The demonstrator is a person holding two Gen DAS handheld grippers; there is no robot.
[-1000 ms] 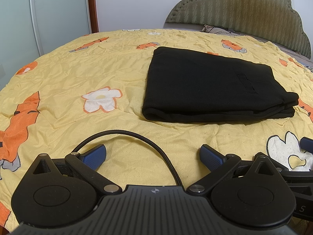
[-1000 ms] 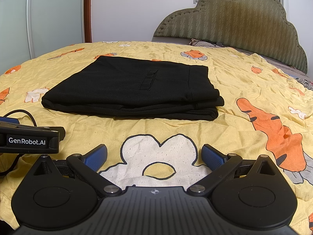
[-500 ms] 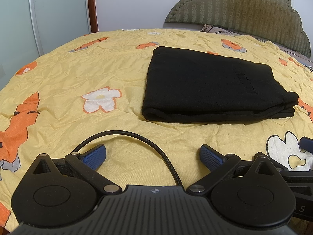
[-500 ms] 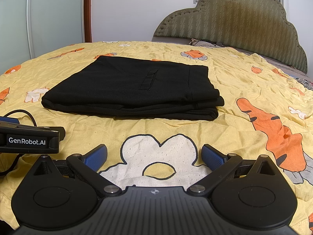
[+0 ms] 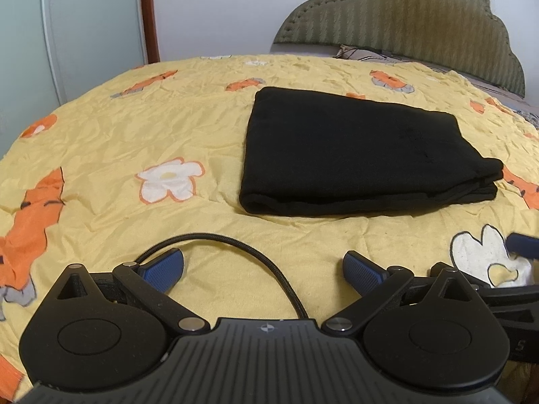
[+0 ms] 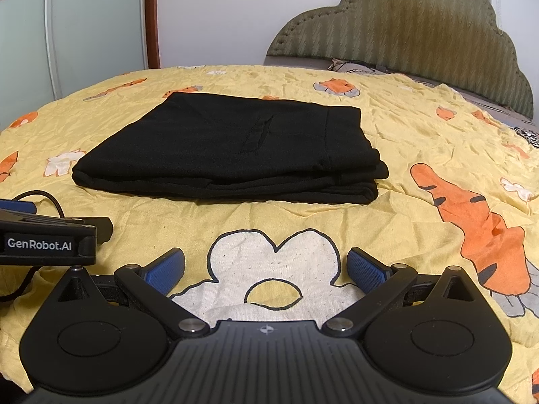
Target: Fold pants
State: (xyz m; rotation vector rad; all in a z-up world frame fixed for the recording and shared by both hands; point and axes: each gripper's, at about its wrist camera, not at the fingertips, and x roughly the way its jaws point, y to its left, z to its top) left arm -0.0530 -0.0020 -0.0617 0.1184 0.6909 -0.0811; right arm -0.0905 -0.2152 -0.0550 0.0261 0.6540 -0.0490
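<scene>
Black pants (image 5: 353,151) lie folded into a flat rectangle on the yellow bed sheet (image 5: 134,134). They also show in the right wrist view (image 6: 229,155), with a back pocket slit on top. My left gripper (image 5: 262,269) is open and empty, resting low on the sheet in front of the pants. My right gripper (image 6: 266,267) is open and empty, resting over a white flower print, in front of the pants. Neither gripper touches the pants.
A black cable (image 5: 256,259) loops on the sheet between the left gripper's fingers. The left gripper's body (image 6: 47,235) sits left in the right wrist view. A padded headboard (image 6: 404,33) stands behind the bed. Sliding wardrobe doors (image 6: 67,33) stand at the left.
</scene>
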